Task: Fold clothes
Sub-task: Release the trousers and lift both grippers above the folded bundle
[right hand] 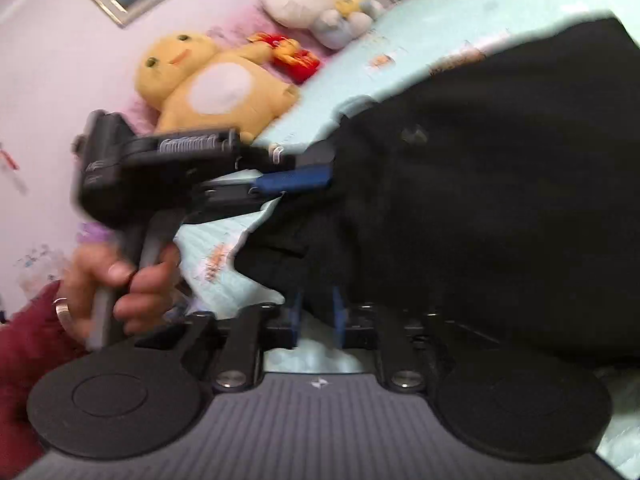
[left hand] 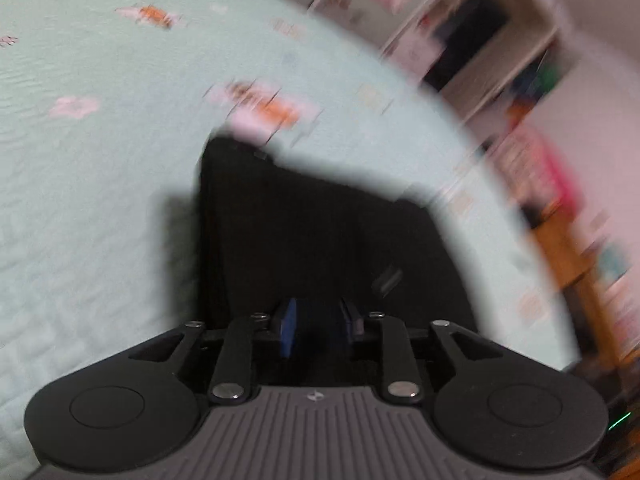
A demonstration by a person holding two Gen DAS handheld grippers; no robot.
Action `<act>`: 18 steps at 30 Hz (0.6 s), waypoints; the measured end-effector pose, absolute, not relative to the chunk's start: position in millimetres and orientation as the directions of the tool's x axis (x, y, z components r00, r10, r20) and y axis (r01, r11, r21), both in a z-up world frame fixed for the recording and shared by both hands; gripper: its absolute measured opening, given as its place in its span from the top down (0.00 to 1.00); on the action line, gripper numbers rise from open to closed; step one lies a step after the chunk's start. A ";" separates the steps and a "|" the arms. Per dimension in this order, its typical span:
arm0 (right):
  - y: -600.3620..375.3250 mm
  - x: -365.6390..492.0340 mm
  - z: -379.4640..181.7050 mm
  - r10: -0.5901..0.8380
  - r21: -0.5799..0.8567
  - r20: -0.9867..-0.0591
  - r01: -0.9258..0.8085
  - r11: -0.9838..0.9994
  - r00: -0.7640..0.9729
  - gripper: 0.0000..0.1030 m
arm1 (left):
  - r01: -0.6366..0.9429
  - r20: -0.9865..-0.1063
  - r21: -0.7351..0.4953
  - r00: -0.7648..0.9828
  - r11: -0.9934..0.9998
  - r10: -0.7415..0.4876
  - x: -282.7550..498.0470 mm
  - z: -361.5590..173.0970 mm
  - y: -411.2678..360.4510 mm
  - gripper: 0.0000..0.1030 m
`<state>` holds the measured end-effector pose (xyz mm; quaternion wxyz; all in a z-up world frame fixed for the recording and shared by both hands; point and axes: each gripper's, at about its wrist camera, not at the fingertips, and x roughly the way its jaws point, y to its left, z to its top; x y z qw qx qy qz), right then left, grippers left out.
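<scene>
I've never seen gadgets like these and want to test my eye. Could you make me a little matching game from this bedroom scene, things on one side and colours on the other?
Things:
1. garment being folded
2. bedspread
3. big plush toy
4. sleeve of the person
5. gripper pads

Colours:
A. dark red
B. yellow with a white belly
C. black
D. blue
E. pale mint with small prints

Pairs: 1-C, 2-E, 3-B, 4-A, 5-D

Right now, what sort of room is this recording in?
Most likely a bedroom, perhaps a child's: a black garment lies on a bed with a mint patterned bedspread, plush toys sit against the wall, and open shelving stands beyond.
</scene>
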<state>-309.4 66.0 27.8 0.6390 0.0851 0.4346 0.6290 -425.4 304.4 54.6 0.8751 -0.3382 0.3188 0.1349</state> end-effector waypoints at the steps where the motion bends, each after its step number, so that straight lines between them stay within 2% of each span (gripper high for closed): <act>1: 65.8 -307.8 25.3 0.879 0.661 -0.446 -0.724 0.197 -0.167 0.98 | -0.468 -0.652 -0.506 0.757 0.724 0.033 -427.8 48.9 305.3 0.97; 3: 65.1 -305.1 29.4 0.874 0.657 -0.456 -0.726 0.202 -0.170 0.98 | -0.484 -0.640 -0.557 0.768 0.675 0.022 -431.8 49.0 311.4 0.96; 5: 63.1 -303.9 41.4 0.862 0.635 -0.474 -0.748 0.195 -0.178 0.92 | -0.475 -0.627 -0.568 0.779 0.672 0.021 -434.9 59.9 309.2 0.93; 7: 51.2 -301.5 53.9 0.869 0.629 -0.461 -0.757 0.180 -0.176 0.74 | -0.453 -0.604 -0.566 0.797 0.689 0.028 -440.4 74.4 301.8 0.78; 8: 43.4 -298.4 59.9 0.875 0.631 -0.451 -0.756 0.175 -0.173 0.69 | -0.455 -0.609 -0.554 0.792 0.697 0.032 -441.4 79.8 297.9 0.67; 9: 35.7 -295.2 65.9 0.881 0.633 -0.441 -0.755 0.170 -0.170 0.62 | -0.473 -0.639 -0.529 0.769 0.705 0.037 -439.6 82.6 294.3 0.60; 11: 19.0 -289.7 78.4 0.890 0.621 -0.435 -0.761 0.187 -0.136 0.59 | -0.507 -0.694 -0.476 0.718 0.719 0.047 -436.1 88.2 287.1 0.56; 13: 7.9 -287.5 92.3 0.883 0.589 -0.465 -0.768 0.250 -0.069 0.55 | -0.536 -0.745 -0.421 0.664 0.732 0.058 -432.5 93.8 279.9 0.45; 14: 3.8 -286.7 98.9 0.874 0.572 -0.483 -0.771 0.281 -0.040 0.50 | -0.549 -0.769 -0.392 0.635 0.738 0.064 -430.8 96.6 276.3 0.39; 16: -0.9 -286.3 111.3 0.850 0.523 -0.526 -0.780 0.344 0.023 0.29 | -0.572 -0.814 -0.333 0.576 0.749 0.078 -427.2 102.2 269.1 0.35; 18: 0.1 -286.8 121.2 0.803 0.449 -0.588 -0.785 0.427 0.101 0.27 | -0.591 -0.853 -0.273 0.513 0.759 0.093 -423.7 107.8 261.9 0.28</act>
